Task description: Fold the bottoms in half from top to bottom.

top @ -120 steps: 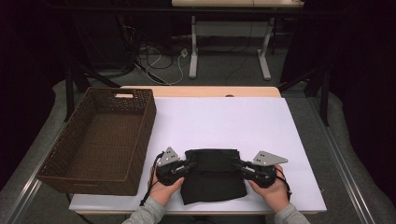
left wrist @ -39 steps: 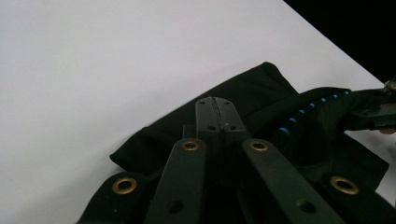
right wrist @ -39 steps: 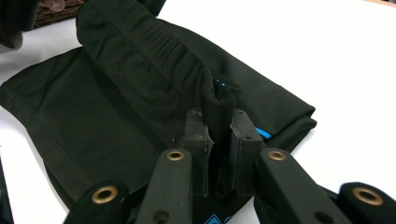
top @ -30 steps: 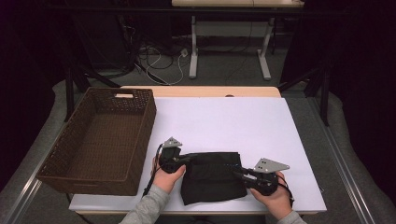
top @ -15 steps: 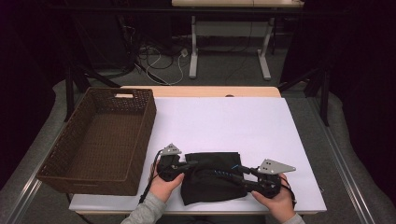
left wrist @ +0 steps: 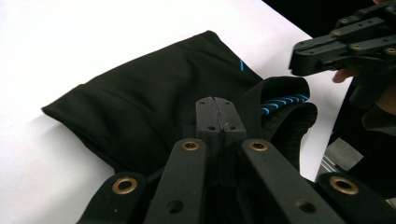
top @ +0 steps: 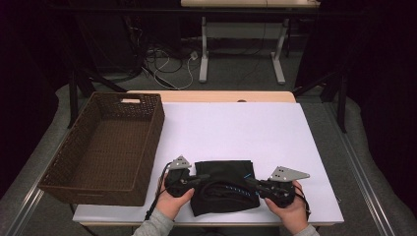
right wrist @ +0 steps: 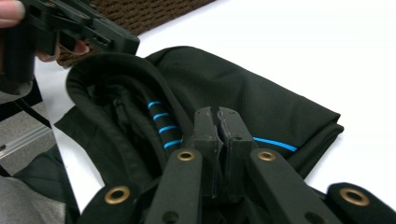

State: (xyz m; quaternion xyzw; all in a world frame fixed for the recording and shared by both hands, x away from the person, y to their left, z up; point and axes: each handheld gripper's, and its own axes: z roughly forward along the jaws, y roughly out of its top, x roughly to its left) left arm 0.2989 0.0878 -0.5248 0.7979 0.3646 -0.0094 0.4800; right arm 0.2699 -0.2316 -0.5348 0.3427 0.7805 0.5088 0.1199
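A black garment (top: 223, 172) with blue stripes lies folded near the front edge of the white table (top: 236, 128). My left gripper (top: 202, 178) is at its left end, jaws shut on the dark fabric (left wrist: 154, 88) in the left gripper view (left wrist: 217, 109). At the right end, my right gripper (top: 248, 183) is shut on the edge with the blue stripes (right wrist: 161, 123), as the right gripper view (right wrist: 217, 121) shows. Between them the garment's near edge stands up as an open loop. Each gripper view also catches the other gripper: the right one (left wrist: 299, 60) and the left one (right wrist: 126, 44).
A brown woven basket (top: 152, 128) stands on the table's left side, close to my left hand. Behind the garment the white surface stretches bare to a wooden strip at the far edge. Desk legs and cables lie on the floor beyond.
My left gripper has come nearer to the table's front edge and the right one has shifted slightly right. The garment's near edge is now pulled open between them.
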